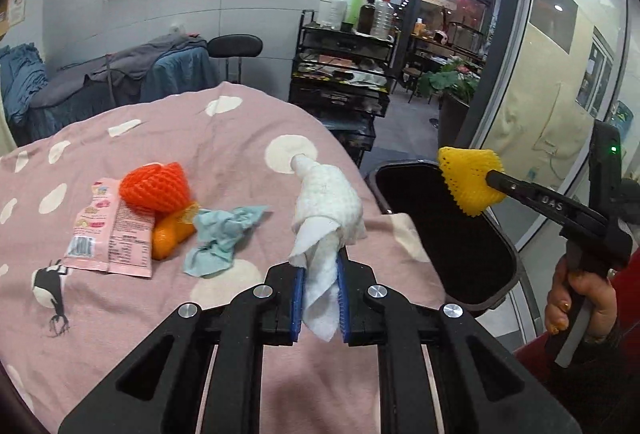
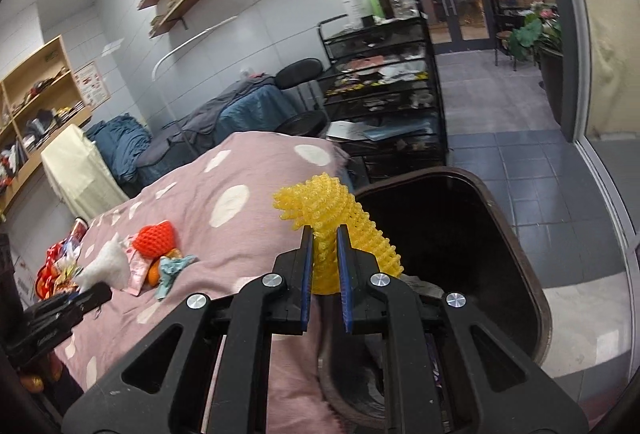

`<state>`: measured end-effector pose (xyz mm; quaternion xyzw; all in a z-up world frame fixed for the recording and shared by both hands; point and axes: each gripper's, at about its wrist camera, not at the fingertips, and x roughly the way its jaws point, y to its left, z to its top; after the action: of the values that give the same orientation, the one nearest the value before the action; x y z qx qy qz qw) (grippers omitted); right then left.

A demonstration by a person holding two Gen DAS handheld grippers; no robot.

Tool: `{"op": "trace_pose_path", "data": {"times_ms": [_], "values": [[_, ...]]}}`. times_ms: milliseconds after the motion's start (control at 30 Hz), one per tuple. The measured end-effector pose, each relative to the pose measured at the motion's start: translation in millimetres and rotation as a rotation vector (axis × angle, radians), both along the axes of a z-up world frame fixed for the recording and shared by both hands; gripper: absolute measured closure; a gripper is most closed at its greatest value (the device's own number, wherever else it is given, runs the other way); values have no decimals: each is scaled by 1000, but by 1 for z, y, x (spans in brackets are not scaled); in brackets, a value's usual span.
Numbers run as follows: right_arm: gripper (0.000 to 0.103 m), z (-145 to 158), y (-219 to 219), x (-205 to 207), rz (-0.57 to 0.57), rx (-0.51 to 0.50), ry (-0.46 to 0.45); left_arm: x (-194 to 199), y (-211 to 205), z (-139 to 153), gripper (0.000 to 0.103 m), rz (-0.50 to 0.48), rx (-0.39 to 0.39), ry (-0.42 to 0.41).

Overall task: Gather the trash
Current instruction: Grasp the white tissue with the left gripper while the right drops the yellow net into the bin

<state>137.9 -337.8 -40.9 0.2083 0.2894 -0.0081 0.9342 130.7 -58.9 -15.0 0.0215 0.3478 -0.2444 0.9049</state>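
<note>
From the left wrist, the left tool [image 1: 320,298] is clamped on a white tissue [image 1: 326,210]; beside the black bin [image 1: 500,274], a hand [image 1: 576,298] holds the right tool.

From the right wrist, the right tool [image 2: 323,274] is clamped on yellow foam netting [image 2: 332,218] at the bin's [image 2: 536,298] rim. The bin's contents are too dark to tell. Remaining trash [image 2: 160,254] lies on the pink spotted bed cover [image 2: 240,218].

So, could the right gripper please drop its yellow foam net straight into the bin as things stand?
Probably yes: the right gripper holds the yellow foam net by the open bin, with nothing between.
</note>
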Motion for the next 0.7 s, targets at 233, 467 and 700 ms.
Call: {"op": "trace_pose_path", "data": {"times_ms": [233,467,700], "values": [[90,-47,-35,13,-78,84,140,-1,-54,-13,89,-106,15,34],[42,-81,-47,22,-104,132,210,4,-84,-25,89,-154,42,63],[35,-86,-61,10,-173,135,194,11,-107,-35,89,-190,61,119]]}}
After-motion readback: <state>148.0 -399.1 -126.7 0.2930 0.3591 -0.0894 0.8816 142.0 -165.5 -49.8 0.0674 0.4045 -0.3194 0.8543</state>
